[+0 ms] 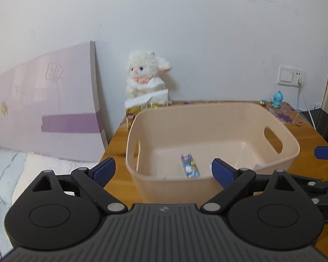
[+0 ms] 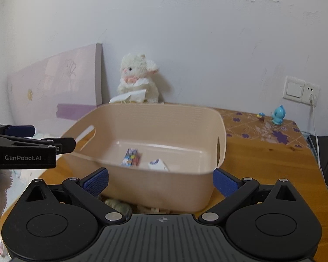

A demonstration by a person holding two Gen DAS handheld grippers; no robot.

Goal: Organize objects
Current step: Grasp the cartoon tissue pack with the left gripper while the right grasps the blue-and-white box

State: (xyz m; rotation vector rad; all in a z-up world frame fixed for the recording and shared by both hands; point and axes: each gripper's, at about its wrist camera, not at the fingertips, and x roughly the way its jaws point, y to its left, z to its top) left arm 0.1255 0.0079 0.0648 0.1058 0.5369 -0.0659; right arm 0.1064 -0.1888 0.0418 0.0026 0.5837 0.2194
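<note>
Left wrist view first: the left gripper [image 1: 163, 170] is spread wide, its ribbed blue pads [image 1: 222, 171] holding nothing, poised just in front of the near wall of a peach plastic basket [image 1: 216, 113]. The basket is smooth, round-cornered, with an oval handle slot cut in each end wall, and it sits on a glossy wooden tabletop [image 1: 306, 137]. Down on its floor lies a slim purple-and-blue candy wrapper [image 1: 190, 168], flat and crinkly, and a white packet [image 1: 260, 166] peeks out near the right corner, mostly hidden by the rim. Behind the basket, a fluffy white plush lamb [image 1: 145, 76] leans against the wall with a yellow snack bag [image 1: 140, 111] at its feet. A small blue figurine [image 1: 277, 99] stands at the far right corner of the tabletop.

Over to the right wrist view: the right gripper [image 2: 160, 181] is equally wide open and empty, its pads flanking the basket's [image 2: 164, 111] near wall without clearly touching it. Inside, the candy wrapper [image 2: 131, 157] and the white packet [image 2: 157, 163] lie side by side on the floor. The left gripper [image 2: 28, 144] juts in from the left edge, beside the basket's end wall. The plush lamb [image 2: 137, 76] sits behind, and the figurine [image 2: 278, 114] stands on a purple-flowered mat [image 2: 262, 128].
</note>
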